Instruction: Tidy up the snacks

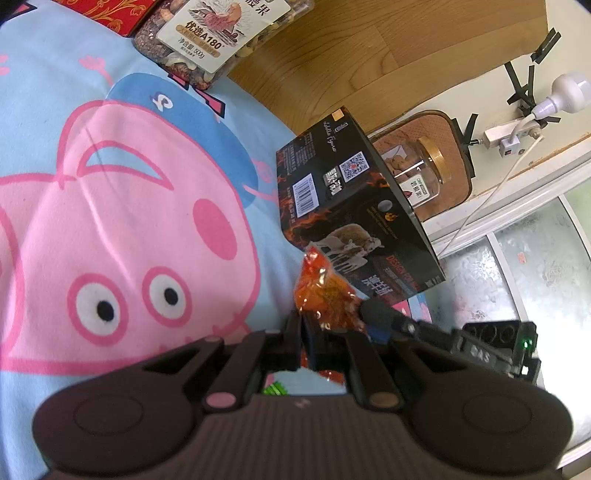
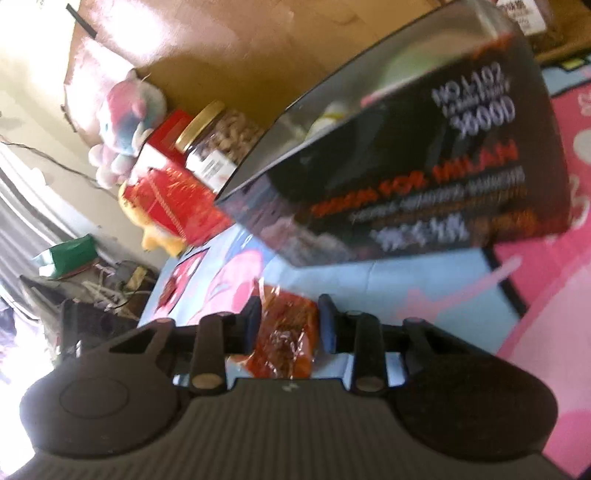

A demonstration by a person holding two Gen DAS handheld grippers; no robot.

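Left hand-held gripper (image 1: 325, 328) is clamped narrow on a crinkly orange-red plastic snack packet (image 1: 325, 291); packet top sticks up past the fingertips, w/ the bottom edge showing below between the fingers. The right hand-held gripper (image 2: 290, 314) has its fingers set a bit wider, w/ a crinkly orange-red packet sitting between them (image 2: 286, 332); pads look just at the packet's sides, but blur means firm contact can't be confirmed. Can't tell if both views show the same packet.

Surface underneath is a light-blue cloth w/ pink cartoon pig print (image 1: 122, 206); what it covers isn't visible. A black rectangular cardboard box w/ flame graphics, barcode & QR code (image 1: 351, 206) stands tilted just beyond the packet in the left view, near the cloth's edge. In the right view it fills the upper right, heavily blurred.

Far end of the cloth in the left view: clear plastic tub of mixed nuts w/ white label (image 1: 221, 33), beside a red patterned box (image 1: 110, 11). Right view also shows a gold-lidded glass jar of nuts (image 2: 218, 140), a shiny red gift box (image 2: 177, 199) & a pink-and-blue plush toy (image 2: 125, 125) behind it.
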